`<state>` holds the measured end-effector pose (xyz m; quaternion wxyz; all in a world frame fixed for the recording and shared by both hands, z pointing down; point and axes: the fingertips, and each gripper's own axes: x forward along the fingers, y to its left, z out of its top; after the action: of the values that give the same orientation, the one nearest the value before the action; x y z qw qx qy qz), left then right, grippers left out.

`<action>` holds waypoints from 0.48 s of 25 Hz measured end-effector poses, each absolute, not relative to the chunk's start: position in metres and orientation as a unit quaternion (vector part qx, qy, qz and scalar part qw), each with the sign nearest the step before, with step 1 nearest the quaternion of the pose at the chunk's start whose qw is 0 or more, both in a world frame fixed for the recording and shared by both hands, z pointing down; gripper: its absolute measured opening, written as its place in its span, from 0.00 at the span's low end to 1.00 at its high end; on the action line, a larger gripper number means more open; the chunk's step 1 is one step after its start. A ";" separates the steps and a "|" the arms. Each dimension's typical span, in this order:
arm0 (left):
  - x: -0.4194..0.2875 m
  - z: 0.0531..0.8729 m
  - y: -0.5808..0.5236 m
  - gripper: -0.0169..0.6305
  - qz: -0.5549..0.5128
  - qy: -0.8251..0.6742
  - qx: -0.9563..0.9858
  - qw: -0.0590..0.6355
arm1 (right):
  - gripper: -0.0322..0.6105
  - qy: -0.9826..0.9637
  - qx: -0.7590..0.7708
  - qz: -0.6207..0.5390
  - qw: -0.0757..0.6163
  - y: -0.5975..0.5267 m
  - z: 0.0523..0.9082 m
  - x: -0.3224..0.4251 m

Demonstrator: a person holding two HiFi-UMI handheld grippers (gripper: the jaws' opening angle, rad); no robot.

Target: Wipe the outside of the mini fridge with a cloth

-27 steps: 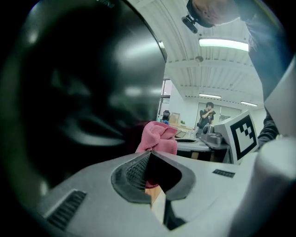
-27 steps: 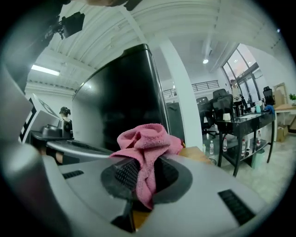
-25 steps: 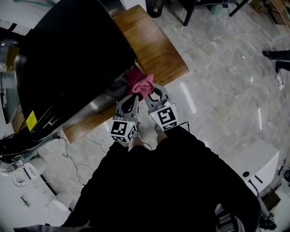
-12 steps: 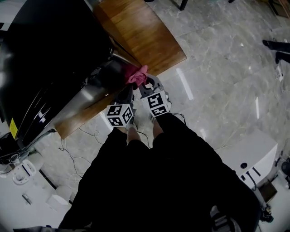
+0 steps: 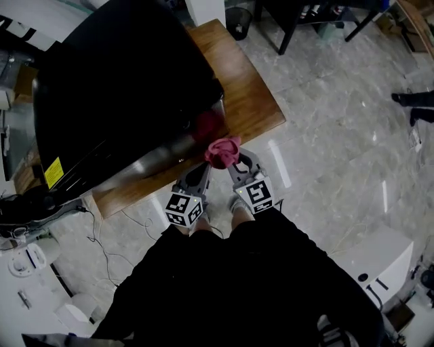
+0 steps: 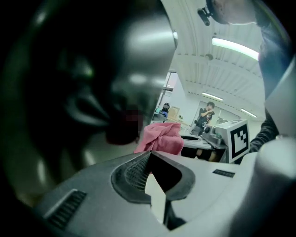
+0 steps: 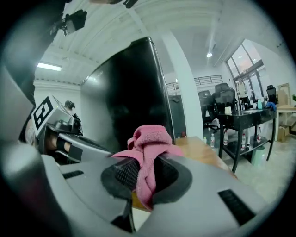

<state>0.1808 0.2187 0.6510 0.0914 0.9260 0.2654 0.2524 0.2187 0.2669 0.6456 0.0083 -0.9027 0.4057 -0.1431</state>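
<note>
The black glossy mini fridge point(image 5: 115, 88) stands on a wooden table point(image 5: 251, 95) at the upper left of the head view. My right gripper point(image 5: 234, 161) is shut on a pink cloth point(image 5: 222, 150), which bunches up out of the jaws just in front of the fridge's lower front corner. The cloth's red reflection shows in the fridge face. In the right gripper view the cloth point(image 7: 149, 143) hangs between the jaws, with the fridge point(image 7: 129, 92) close behind. My left gripper point(image 5: 203, 169) lies beside the right one, shut and holding nothing. Its view shows the fridge face point(image 6: 92, 78) very near and the cloth point(image 6: 160, 139) just beyond.
The table's bare wooden end reaches out to the right of the fridge. Cables point(image 5: 115, 227) trail on the marble floor below the table. A white box point(image 5: 380, 247) stands at the lower right, a dark desk and chair legs point(image 5: 305, 17) at the top.
The cloth and both grippers have drawn slightly back from the fridge's front corner, so the cloth's reflection now shows apart from it. The head camera has also shifted.
</note>
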 end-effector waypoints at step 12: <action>0.109 0.423 0.125 0.03 0.122 0.360 0.922 0.075 | 0.14 0.486 -0.874 -0.006 -0.020 0.171 0.387 0.159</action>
<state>0.1088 0.1246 0.4234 0.0753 0.9218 0.3601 0.1220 0.1589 0.1707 0.3874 -0.0197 -0.8737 0.4861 -0.0058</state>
